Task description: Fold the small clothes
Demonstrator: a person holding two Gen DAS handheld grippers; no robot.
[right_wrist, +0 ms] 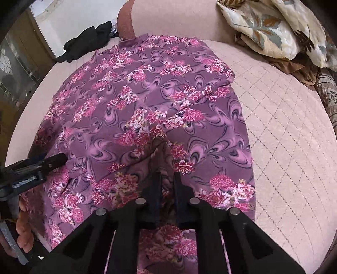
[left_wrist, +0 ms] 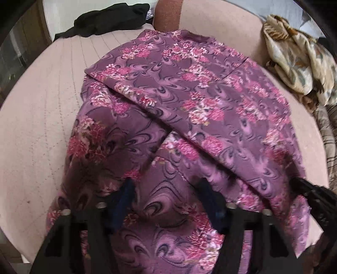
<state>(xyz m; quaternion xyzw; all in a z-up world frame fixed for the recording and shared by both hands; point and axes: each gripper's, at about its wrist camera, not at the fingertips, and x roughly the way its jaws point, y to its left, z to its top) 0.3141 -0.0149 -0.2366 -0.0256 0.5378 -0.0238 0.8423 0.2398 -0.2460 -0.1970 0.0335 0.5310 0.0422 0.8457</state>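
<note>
Right hand-held gripper (right_wrist: pixel 167 183) pinches the floral garment (right_wrist: pixel 147 101); left (left_wrist: pixel 166 189) straddles it.

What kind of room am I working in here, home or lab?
Most likely a home living room or bedroom. The purple floral garment lies on a pink quilted cushion with a padded backrest, a leaf-print quilt is heaped at one side, and dark clothing lies near a glass-fronted cabinet.

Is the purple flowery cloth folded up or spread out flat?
Partly folded. The purple flowery cloth has one layer lying slantwise over another, with a raised edge crossing it, on the pink cushion.
</note>
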